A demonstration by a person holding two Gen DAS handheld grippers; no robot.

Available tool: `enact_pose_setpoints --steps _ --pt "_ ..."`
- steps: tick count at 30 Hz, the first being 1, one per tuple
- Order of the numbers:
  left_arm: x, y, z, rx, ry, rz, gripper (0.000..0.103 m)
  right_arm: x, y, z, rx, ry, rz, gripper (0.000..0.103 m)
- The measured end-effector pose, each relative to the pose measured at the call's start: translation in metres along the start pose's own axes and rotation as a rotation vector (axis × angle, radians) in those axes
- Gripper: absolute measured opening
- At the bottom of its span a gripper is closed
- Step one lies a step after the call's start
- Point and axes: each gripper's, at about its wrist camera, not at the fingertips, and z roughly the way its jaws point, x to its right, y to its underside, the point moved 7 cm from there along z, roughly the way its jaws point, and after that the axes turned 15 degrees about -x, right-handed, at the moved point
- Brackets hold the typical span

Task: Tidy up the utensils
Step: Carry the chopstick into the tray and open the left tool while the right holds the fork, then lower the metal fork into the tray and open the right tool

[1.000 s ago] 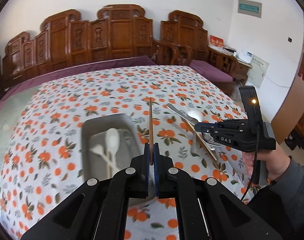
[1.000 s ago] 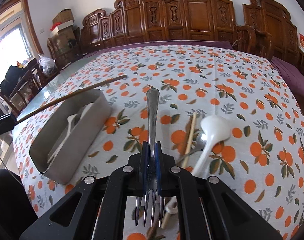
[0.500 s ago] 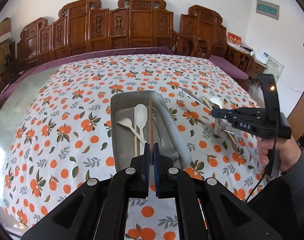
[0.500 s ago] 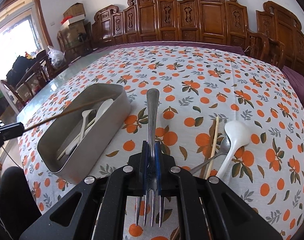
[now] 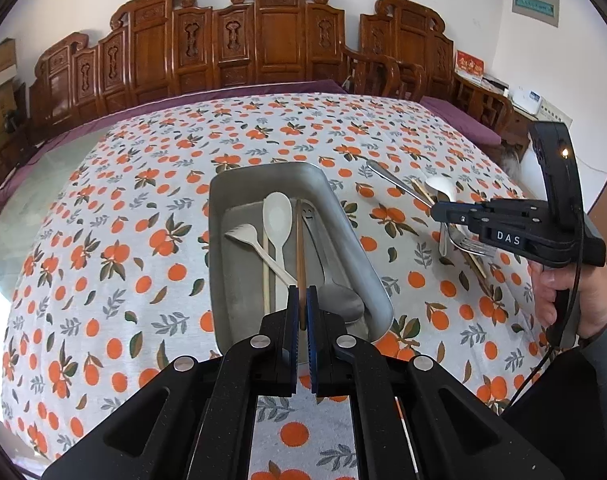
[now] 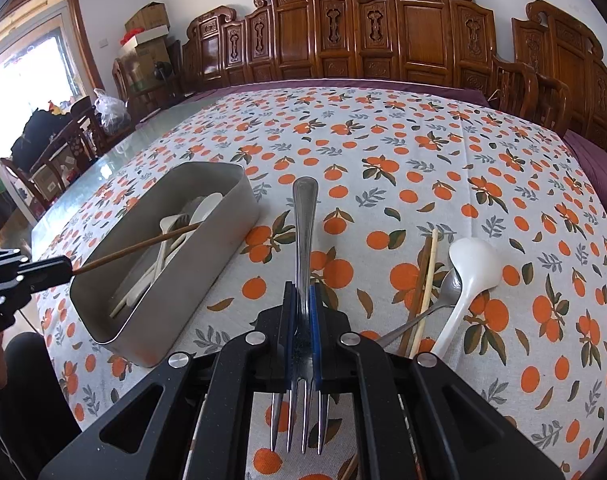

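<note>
My left gripper (image 5: pixel 301 300) is shut on a brown chopstick (image 5: pixel 300 256) that points into the grey metal tray (image 5: pixel 345 220); the tray (image 6: pixel 207 256) and chopstick (image 6: pixel 143 245) also show in the right wrist view. In the tray lie a cream spoon (image 5: pixel 278 216), a cream fork (image 5: pixel 247 240), a pale chopstick and a metal spoon (image 5: pixel 335 296). My right gripper (image 6: pixel 302 296) is shut on a metal fork (image 6: pixel 305 216), held above the cloth right of the tray, tines toward the camera.
On the orange-patterned tablecloth (image 6: pixel 383 152) right of the tray lie a white ladle spoon (image 6: pixel 469 268), a metal spoon (image 6: pixel 443 296) and two chopsticks (image 6: pixel 425 280). Carved wooden chairs (image 5: pixel 263 40) line the far side. A glass table edge shows at left.
My left gripper has brought the chopstick down and forward so its tip is now inside the tray. My right gripper still holds the fork and has drifted slightly.
</note>
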Motion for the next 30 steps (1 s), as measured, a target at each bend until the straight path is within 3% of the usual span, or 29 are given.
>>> enact_pose_setpoints --steps 8,16,30 --pt "0.003 0.003 0.010 -0.026 0.006 -0.004 0.003 -0.003 -0.001 0.001 -0.002 -0.002 -0.009 0.008" --pt "-0.007 0.003 0.004 -0.015 0.001 -0.033 0.014 -0.011 -0.002 -0.006 0.017 -0.022 -0.014 0.008" --pt "-0.043 0.007 -0.013 0.010 -0.022 -0.102 0.016 -0.083 -0.019 -0.012 0.049 -0.099 -0.075 0.008"
